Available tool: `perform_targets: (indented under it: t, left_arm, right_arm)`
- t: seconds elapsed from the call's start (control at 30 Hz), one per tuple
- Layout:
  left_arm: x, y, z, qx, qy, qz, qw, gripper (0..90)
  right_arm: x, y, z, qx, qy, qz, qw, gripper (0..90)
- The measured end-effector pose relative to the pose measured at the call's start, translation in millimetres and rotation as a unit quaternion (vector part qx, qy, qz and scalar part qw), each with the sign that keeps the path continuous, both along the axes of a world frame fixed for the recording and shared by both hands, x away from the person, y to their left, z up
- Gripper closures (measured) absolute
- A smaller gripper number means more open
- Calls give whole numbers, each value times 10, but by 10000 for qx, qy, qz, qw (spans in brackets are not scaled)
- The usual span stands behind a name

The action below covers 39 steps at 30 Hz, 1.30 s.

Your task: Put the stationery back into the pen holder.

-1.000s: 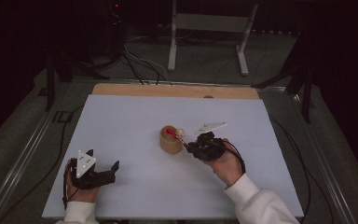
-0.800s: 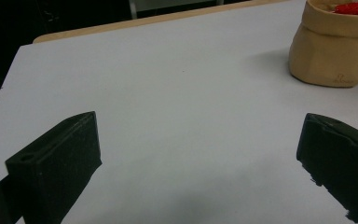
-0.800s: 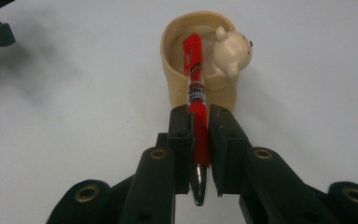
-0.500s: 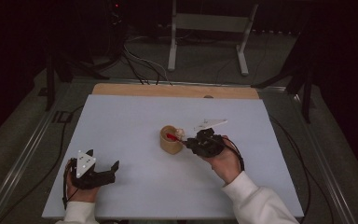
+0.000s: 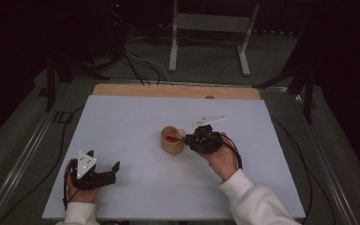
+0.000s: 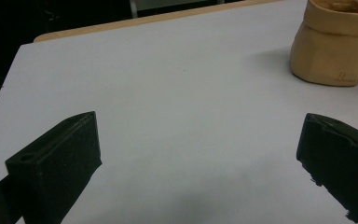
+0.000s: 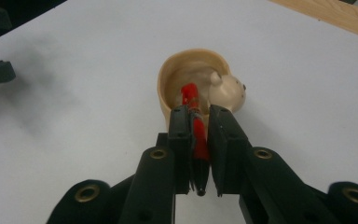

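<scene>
Right gripper clamped on a red pen at the tan cup; left gripper idle, jaws wide

My right gripper (image 7: 199, 135) has its jaws pinched narrow on the red pen (image 7: 195, 122), whose red tip pokes down inside the tan cup (image 7: 182, 79) while its dark end sticks back between the jaws; the cup bears a small rounded animal-like head (image 7: 227, 91) on its rim and stands near the middle of the pale table (image 5: 122, 126), just left of my right hand (image 5: 222, 159). My left gripper (image 6: 200, 154) rests low at the near left corner, well apart from the cup, jaws spread wide over bare tabletop, nothing between them
</scene>
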<state>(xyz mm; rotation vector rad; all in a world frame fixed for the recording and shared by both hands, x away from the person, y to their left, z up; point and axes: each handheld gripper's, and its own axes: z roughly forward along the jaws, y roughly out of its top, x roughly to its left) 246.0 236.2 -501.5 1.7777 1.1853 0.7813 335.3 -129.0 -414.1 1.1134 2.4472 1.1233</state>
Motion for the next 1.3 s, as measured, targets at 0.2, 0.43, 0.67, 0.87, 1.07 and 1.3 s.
perform_targets:
  t: [0.2,0.43,0.67,0.87,1.07,1.3]
  left_arm:
    - [-1,-3,0,-8,-1,-2,10000,2]
    - [0,0,0,-10,-3,-2,10000,2]
    - [1,1,-1,-10,3,-4,10000,2]
    - [-1,6,2,-13,-10,-3,10000,2]
    - [-1,5,2,-6,-12,-7,10000,2]
    - [-1,4,1,-1,-13,2,10000,2]
  right_arm:
    - [41,37,39,46,-19,-33,10000,804]
    - [108,76,55,83,-7,-70,9999,806]
    - [184,110,33,127,13,-101,9999,805]
    - [229,138,1,189,6,-104,9998,777]
    - [194,129,3,253,-237,-66,9994,555]
    - [148,47,-16,315,-490,21,9983,286]
